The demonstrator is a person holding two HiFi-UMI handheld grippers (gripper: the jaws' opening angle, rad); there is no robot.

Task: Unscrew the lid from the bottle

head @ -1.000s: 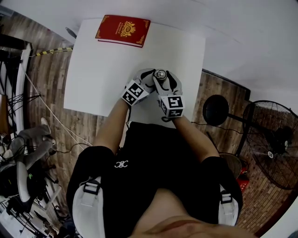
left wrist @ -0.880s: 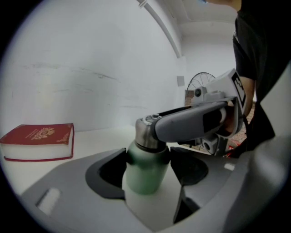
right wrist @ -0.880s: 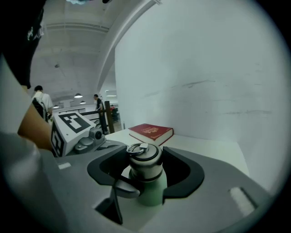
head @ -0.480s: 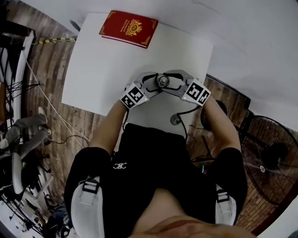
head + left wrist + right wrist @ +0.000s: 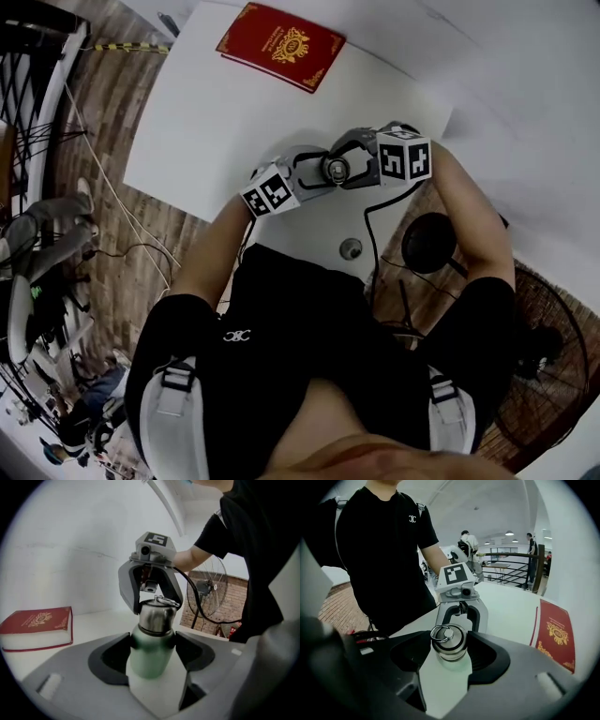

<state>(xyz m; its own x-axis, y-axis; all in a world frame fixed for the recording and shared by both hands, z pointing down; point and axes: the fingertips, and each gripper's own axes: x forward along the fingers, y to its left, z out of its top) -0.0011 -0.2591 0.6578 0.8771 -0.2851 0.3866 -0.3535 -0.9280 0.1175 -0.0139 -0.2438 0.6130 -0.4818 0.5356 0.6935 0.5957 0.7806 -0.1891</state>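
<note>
A green bottle (image 5: pixel 149 660) stands upright on the white table (image 5: pixel 206 131) near its front edge. My left gripper (image 5: pixel 153 645) is shut on the bottle's green body, one pad pressing on each side. The steel lid (image 5: pixel 449 641), with a ring on top, sits on the bottle's neck. My right gripper (image 5: pixel 449 654) is shut on that lid from the right and slightly above. In the head view the lid (image 5: pixel 335 169) shows between the left gripper (image 5: pixel 322 172) and the right gripper (image 5: pixel 350 166).
A red book (image 5: pixel 281 45) lies at the table's far edge. A small round grey object (image 5: pixel 351 248) sits by the near edge. A black standing fan (image 5: pixel 427 242) is on the floor to the right. People (image 5: pixel 466 543) stand far back by a railing.
My right gripper has swung round the lid from the near side to the bottle's right and far side, still on the lid. The left gripper and bottle stayed put.
</note>
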